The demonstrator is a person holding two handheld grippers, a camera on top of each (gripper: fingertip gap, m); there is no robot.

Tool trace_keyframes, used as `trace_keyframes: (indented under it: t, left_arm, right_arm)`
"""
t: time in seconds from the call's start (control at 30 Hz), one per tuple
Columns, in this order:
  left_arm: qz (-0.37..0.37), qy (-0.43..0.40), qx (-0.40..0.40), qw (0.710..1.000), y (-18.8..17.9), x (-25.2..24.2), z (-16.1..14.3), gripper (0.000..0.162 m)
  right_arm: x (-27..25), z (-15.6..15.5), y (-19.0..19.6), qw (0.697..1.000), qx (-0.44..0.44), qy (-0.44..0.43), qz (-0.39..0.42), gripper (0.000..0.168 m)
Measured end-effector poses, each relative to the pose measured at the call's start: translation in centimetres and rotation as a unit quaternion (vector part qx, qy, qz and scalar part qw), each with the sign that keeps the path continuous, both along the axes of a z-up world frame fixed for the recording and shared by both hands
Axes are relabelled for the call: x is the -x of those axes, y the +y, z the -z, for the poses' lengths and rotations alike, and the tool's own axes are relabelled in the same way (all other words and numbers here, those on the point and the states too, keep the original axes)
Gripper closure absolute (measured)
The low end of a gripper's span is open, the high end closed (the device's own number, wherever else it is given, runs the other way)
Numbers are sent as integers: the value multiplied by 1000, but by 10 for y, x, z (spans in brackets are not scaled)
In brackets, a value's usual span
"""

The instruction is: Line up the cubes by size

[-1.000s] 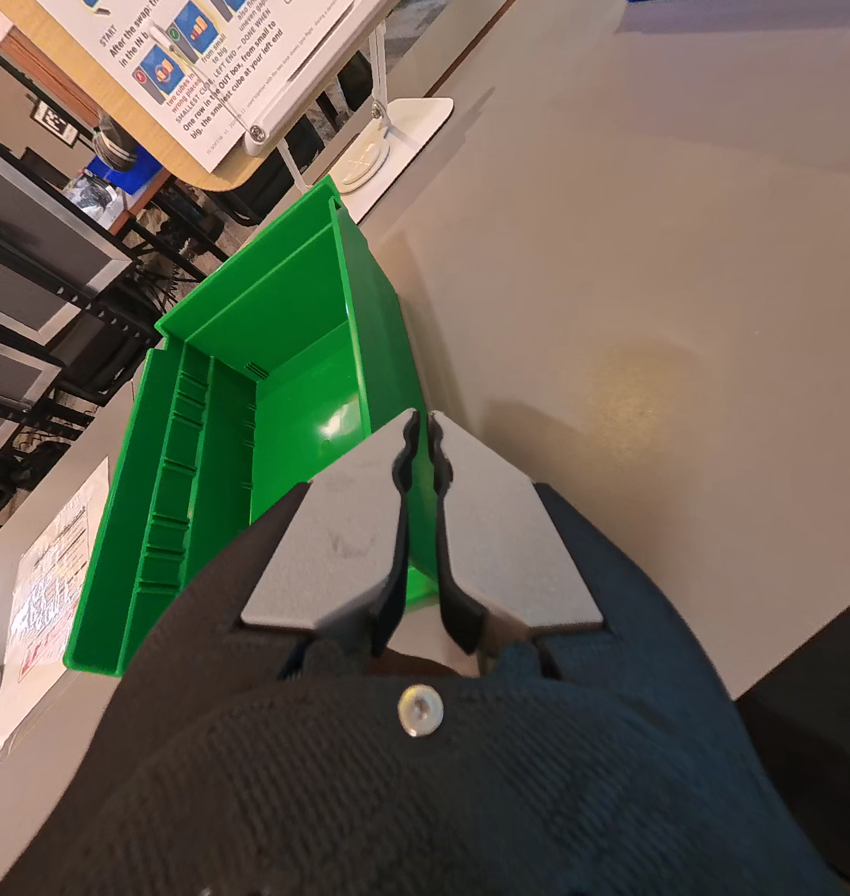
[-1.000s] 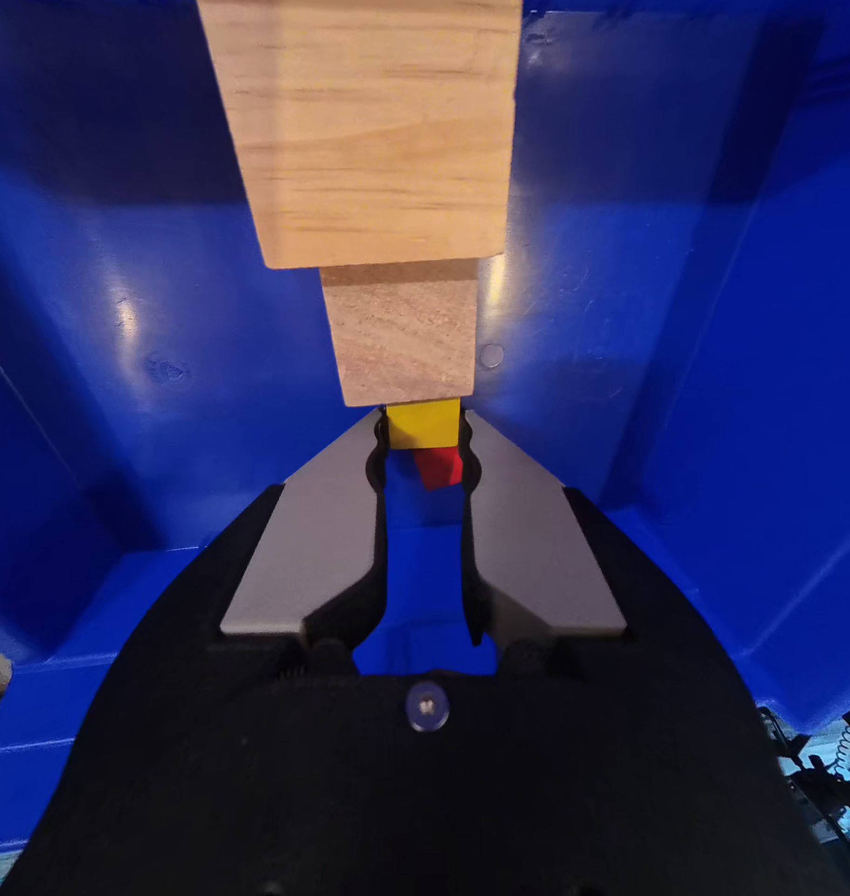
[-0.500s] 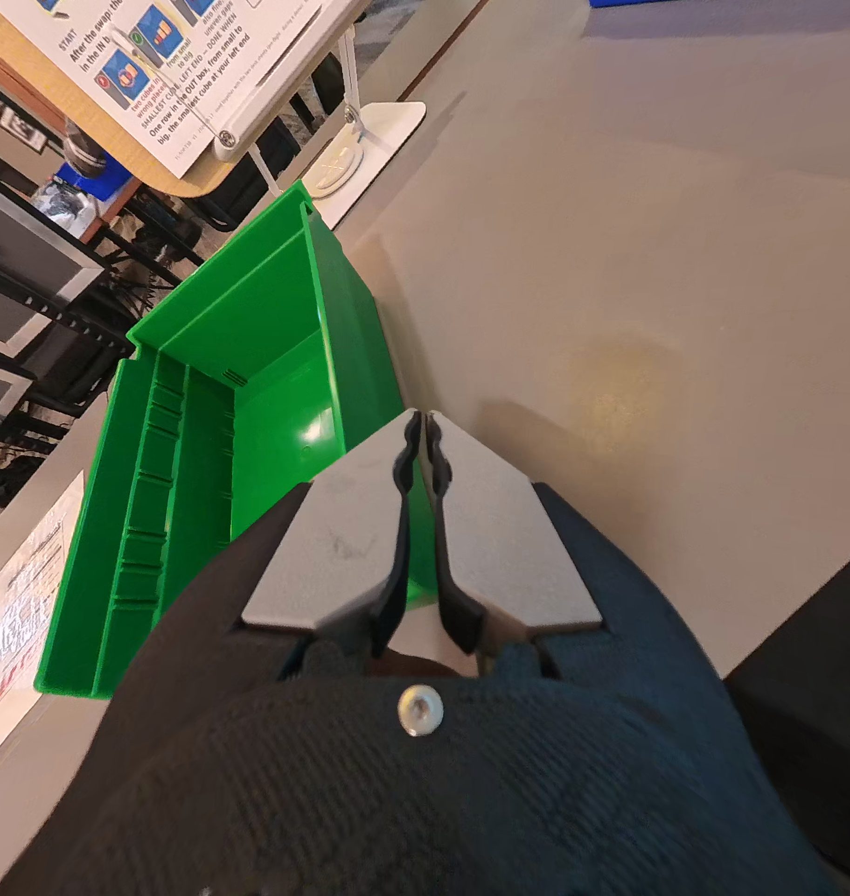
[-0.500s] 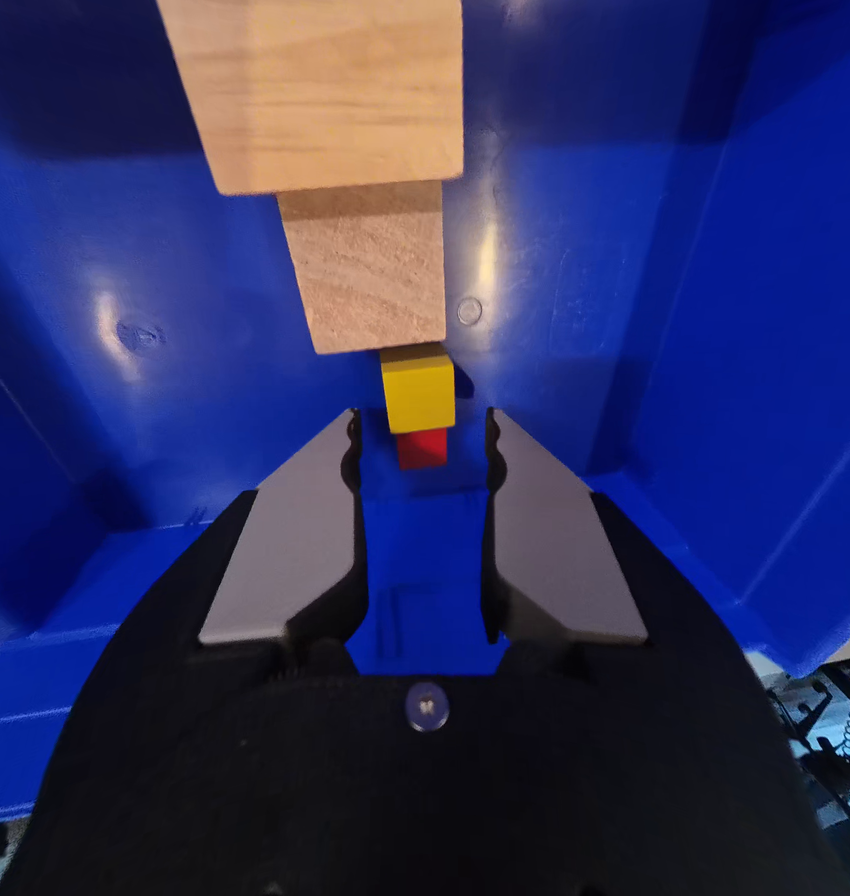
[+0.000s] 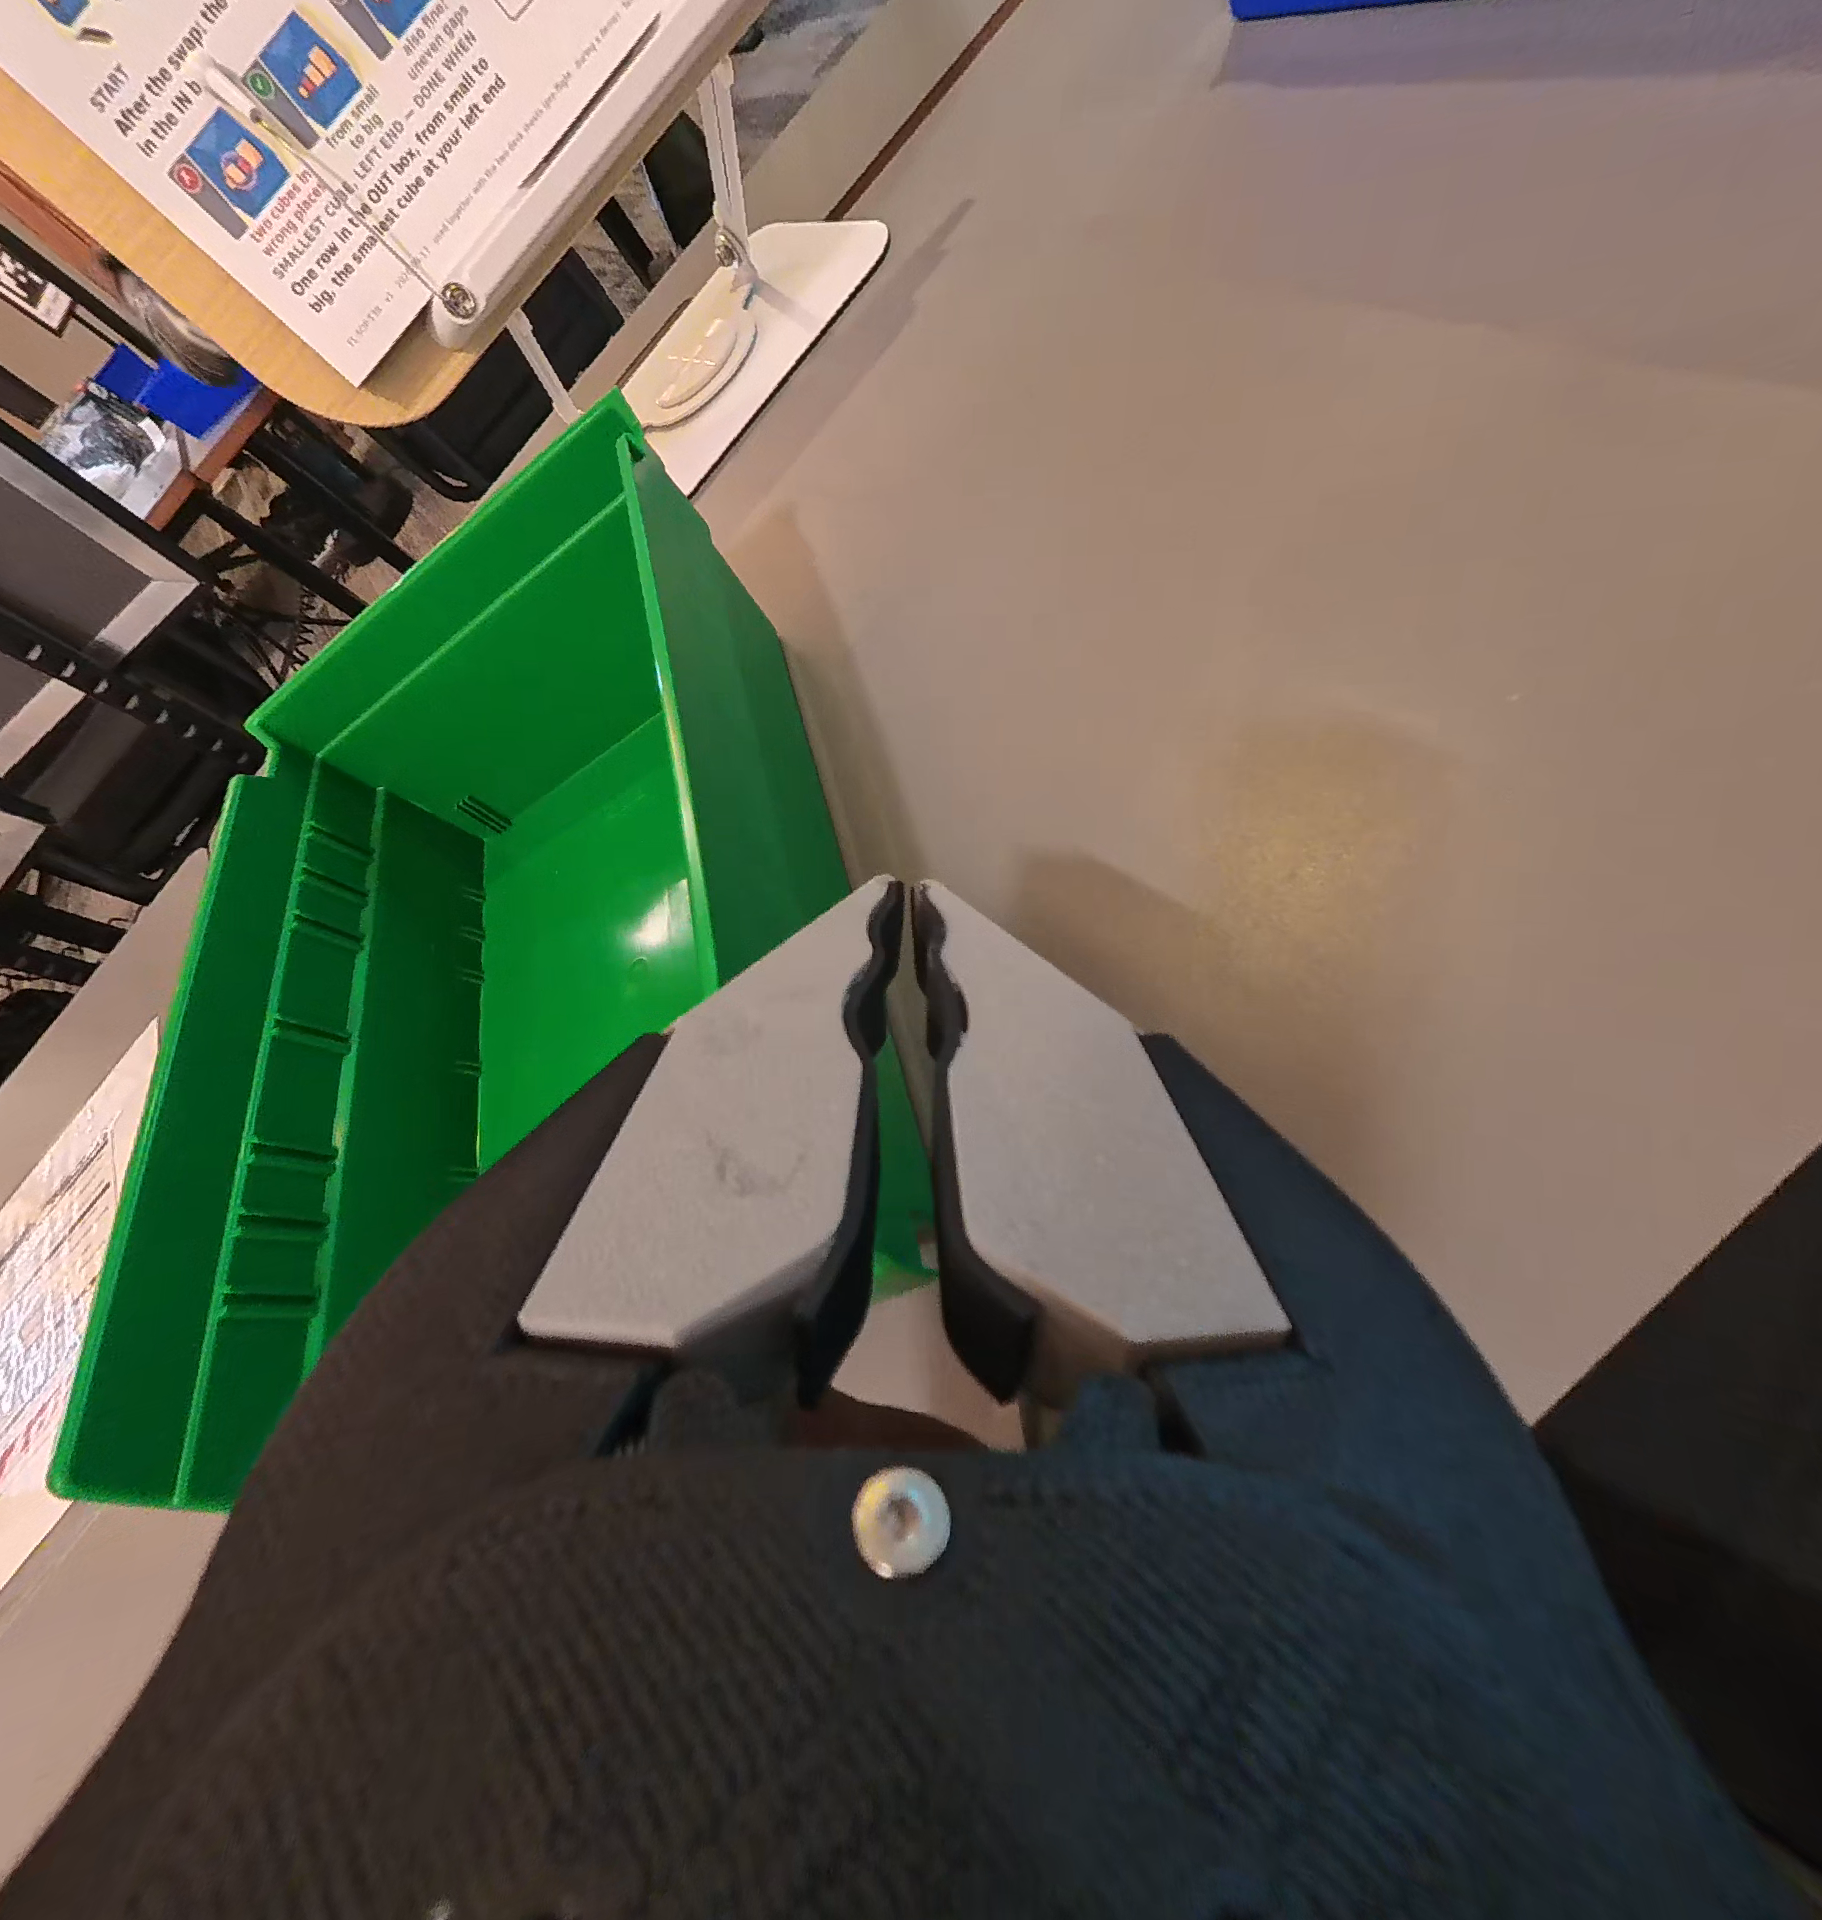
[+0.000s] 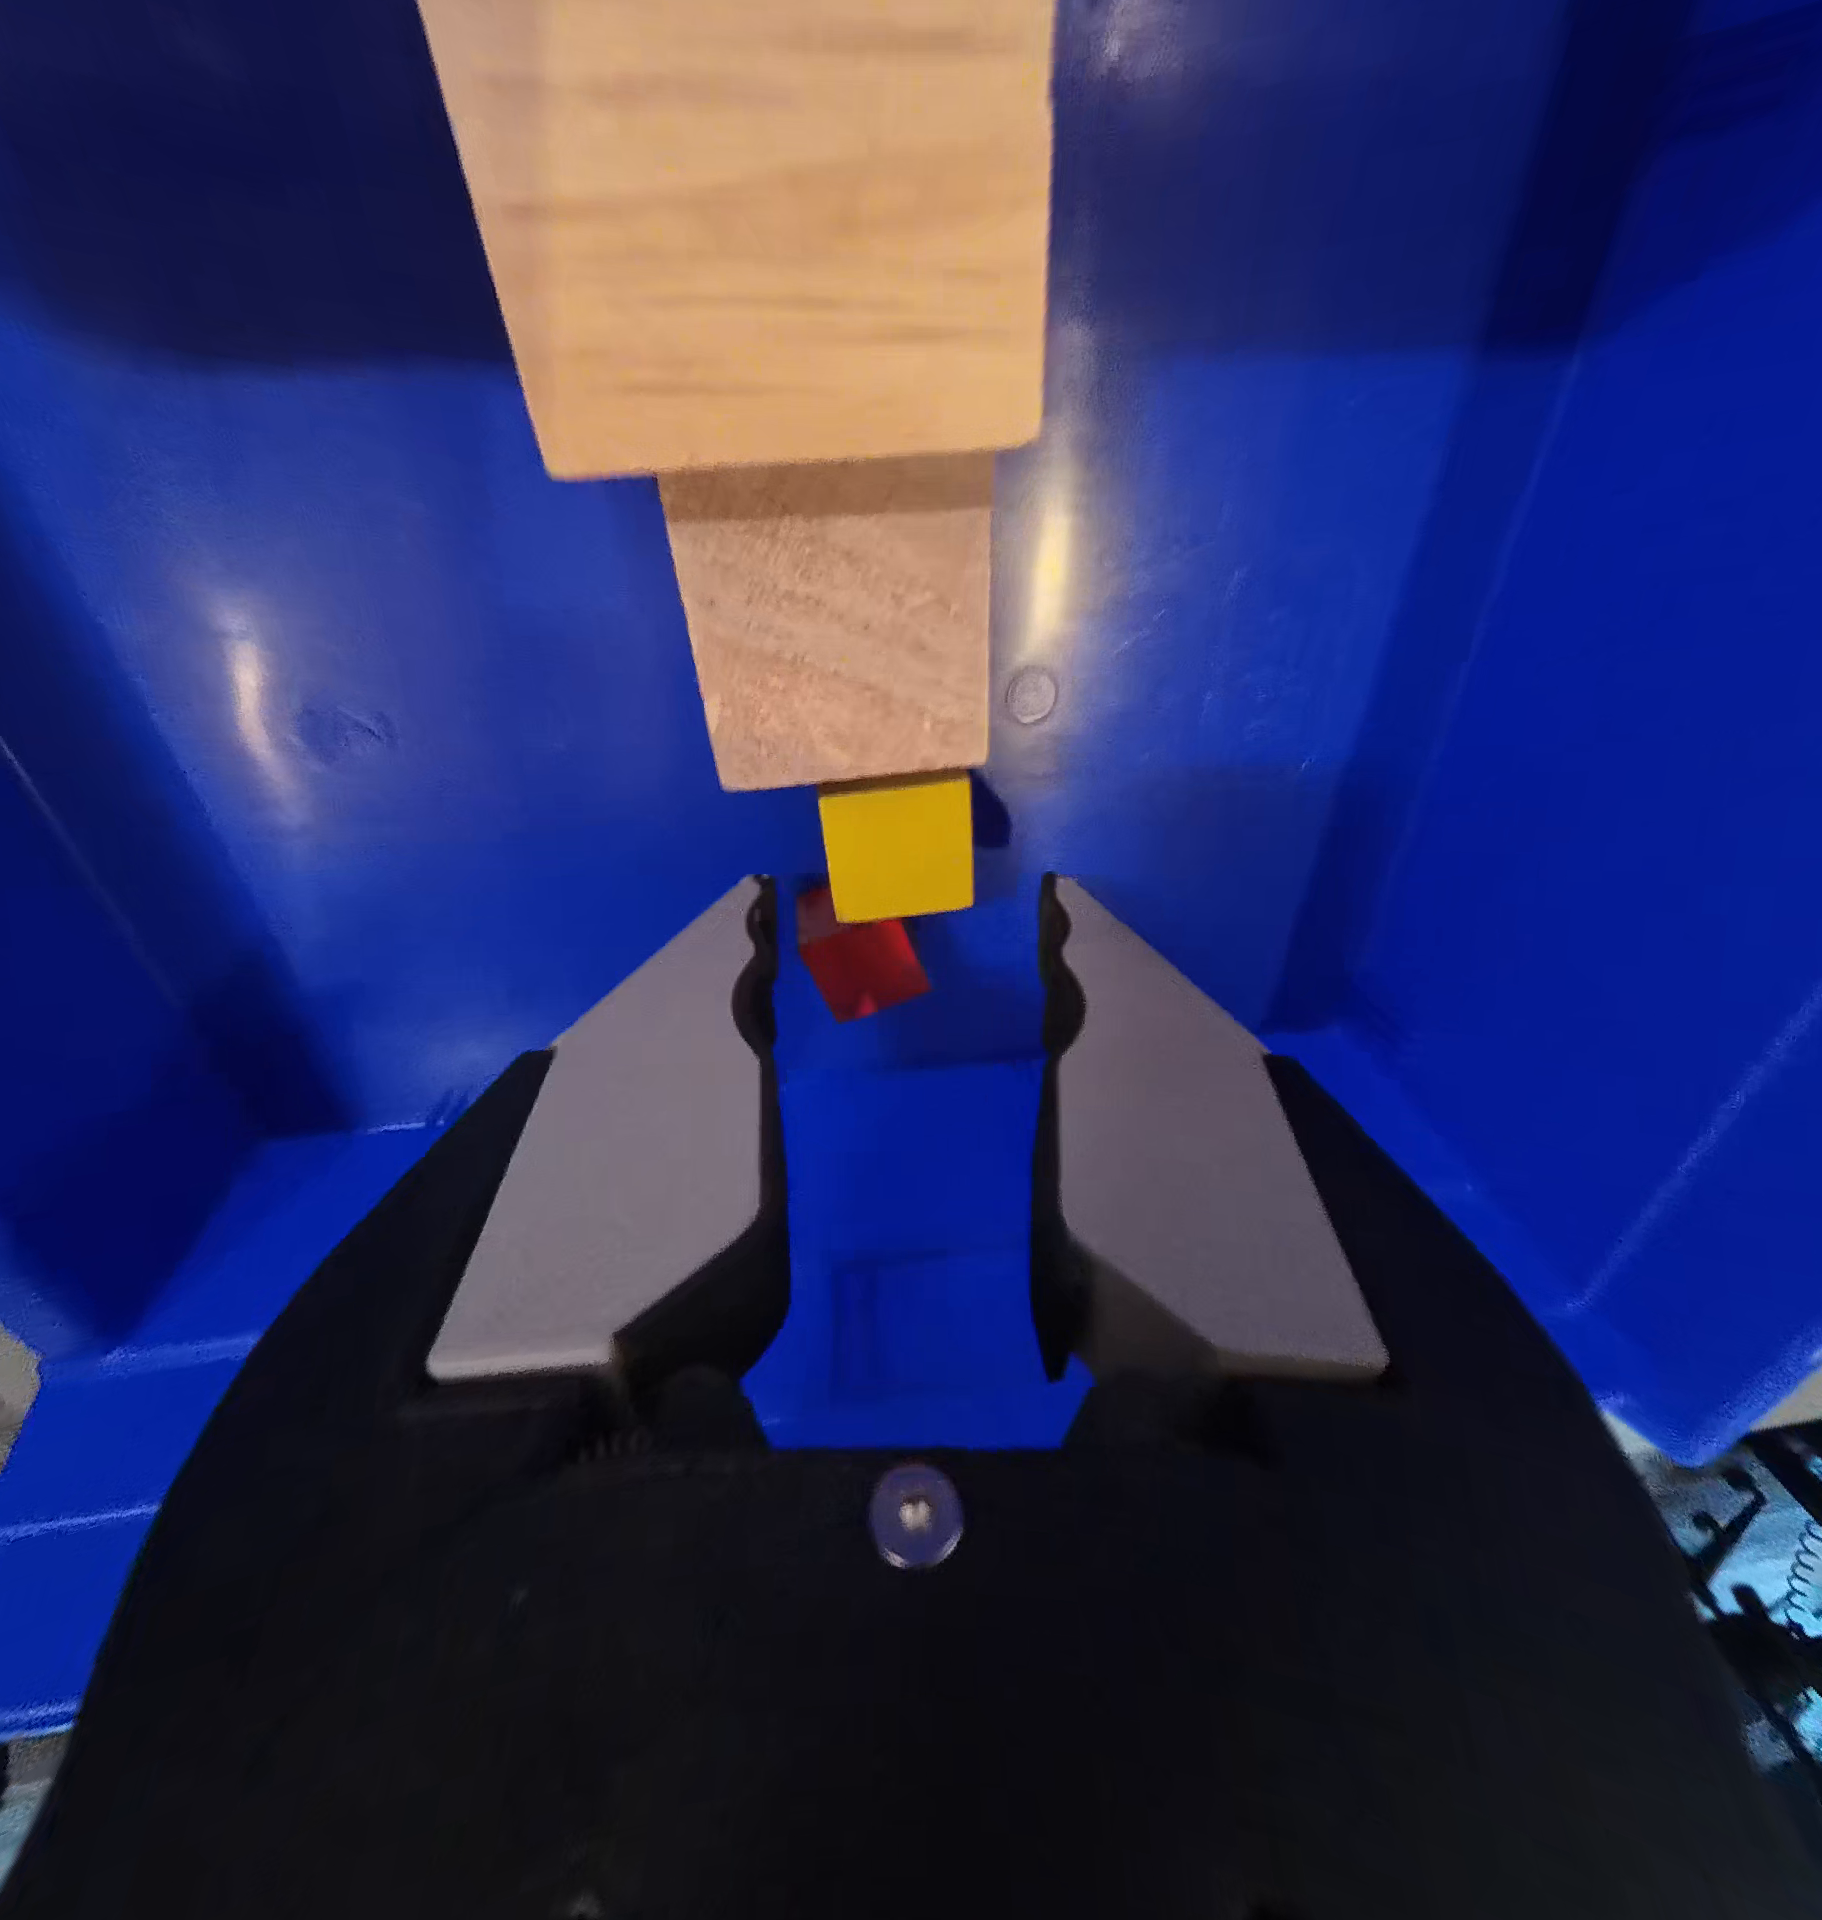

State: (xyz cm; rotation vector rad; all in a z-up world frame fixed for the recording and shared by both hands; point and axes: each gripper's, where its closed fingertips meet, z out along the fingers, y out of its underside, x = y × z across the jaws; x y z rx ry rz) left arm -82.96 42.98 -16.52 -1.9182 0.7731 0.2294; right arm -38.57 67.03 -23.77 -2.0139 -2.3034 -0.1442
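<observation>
Inside the blue bin (image 6: 1509,727), the right gripper (image 6: 902,894) is spread wide and grasps nothing, with bare blue floor between its fingers and walls rising close at 3 and 9 o'clock. Just past its tips at 12 o'clock lies the red cube (image 6: 865,966), turned askew, then the yellow cube (image 6: 896,847), the mid-size wooden cube (image 6: 834,623) and the large wooden cube (image 6: 761,229), each touching the next in a row toward the far wall. Half a second ago the red cube sat squarer.

The left gripper (image 5: 907,896) is clenched on nothing above the green bin's (image 5: 419,935) right wall; the bin holds nothing. Open grey table (image 5: 1354,520) spreads toward 2 o'clock; an instruction board (image 5: 387,156) stands at 11.
</observation>
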Motion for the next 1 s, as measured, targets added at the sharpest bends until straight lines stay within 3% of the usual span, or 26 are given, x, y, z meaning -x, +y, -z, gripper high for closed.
trace_keyframes:
  t: [0.07, 0.2, 0.3, 0.43, 0.53, 0.67, 0.77, 0.87, 0.97, 1.0]
  left_arm:
    - [2, -3, 1, 1000, -1, -1, 0, 162]
    - [1, -3, 1, 1000, -2, 0, 1, 162]
    - [-2, -4, 2, 1000, -2, 3, 2, 162]
    - [-8, -10, -2, 1000, 0, 5, -3, 162]
    - [-16, -36, -15, 999, 0, 7, -14, 159]
    - [-20, -69, -21, 997, -11, 14, -21, 153]
    - [-50, -72, -27, 996, -21, 29, -23, 150]
    - [-93, -76, -20, 993, -30, 45, -16, 140]
    - [-118, -88, 12, 989, -32, 48, 8, 107]
    - [-116, -103, 21, 988, -28, 41, 16, 105]
  right_arm:
    - [5, 3, -2, 1000, 10, 2, 2, 111]
    - [3, 13, -16, 999, 44, -22, -6, 125]
    - [9, 5, -12, 1000, 26, 3, -6, 120]
    - [10, -17, -6, 999, -3, 37, 8, 113]
    - [25, -55, -5, 990, -54, 129, 23, 106]
    - [48, -115, -31, 942, -136, 303, 48, 100]
    - [56, -138, -71, 896, -167, 407, 53, 100]
    - [61, -143, -112, 861, -165, 476, 72, 98]
    - [72, -135, -148, 822, -109, 543, 130, 90]
    - [78, -128, -155, 811, -91, 556, 162, 82]
